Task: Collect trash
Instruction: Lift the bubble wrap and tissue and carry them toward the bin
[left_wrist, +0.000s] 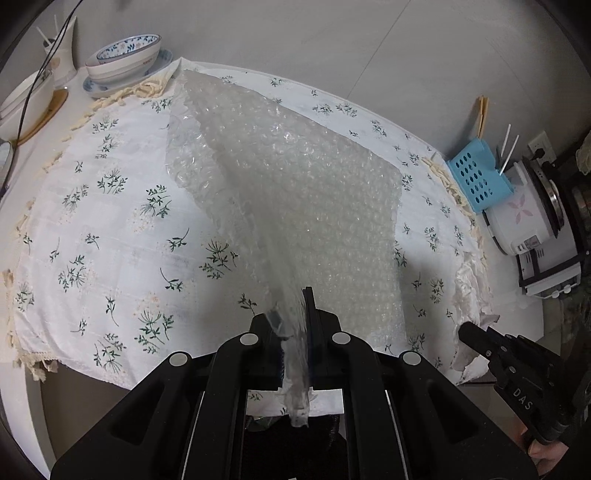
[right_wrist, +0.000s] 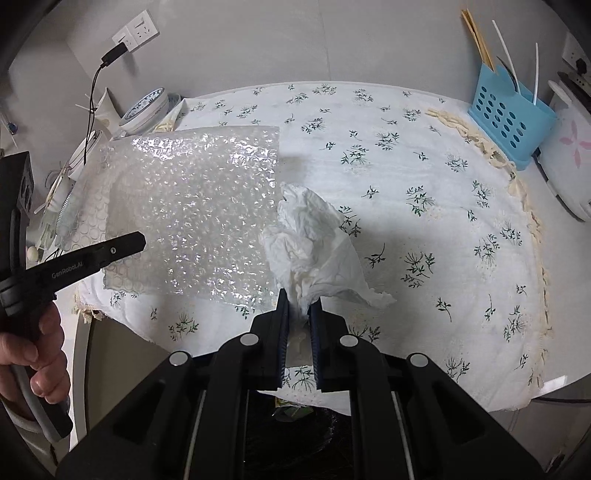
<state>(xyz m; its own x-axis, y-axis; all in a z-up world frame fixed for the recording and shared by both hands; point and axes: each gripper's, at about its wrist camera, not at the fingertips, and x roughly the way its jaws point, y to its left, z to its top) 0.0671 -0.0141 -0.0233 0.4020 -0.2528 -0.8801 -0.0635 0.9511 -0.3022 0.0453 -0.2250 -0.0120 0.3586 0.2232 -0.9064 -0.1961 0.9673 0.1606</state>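
My left gripper (left_wrist: 293, 314) is shut on the near edge of a clear bubble wrap sheet (left_wrist: 295, 192), which drapes up and away over the floral tablecloth (left_wrist: 110, 221). The sheet also shows in the right wrist view (right_wrist: 192, 210), with the left gripper (right_wrist: 136, 242) at its left side. My right gripper (right_wrist: 300, 306) is shut on a crumpled white tissue (right_wrist: 314, 243), held just above the cloth at the table's near edge. In the left wrist view the right gripper (left_wrist: 469, 334) and the tissue (left_wrist: 471, 291) are at the right.
Stacked blue-patterned bowls (left_wrist: 125, 59) stand at the back left. A blue perforated utensil holder (right_wrist: 511, 114) and a white rice cooker (left_wrist: 532, 218) stand at the right. A dark bin opening (right_wrist: 295, 443) lies below the table's near edge. A wall socket with a cable (right_wrist: 122, 40) is at the back left.
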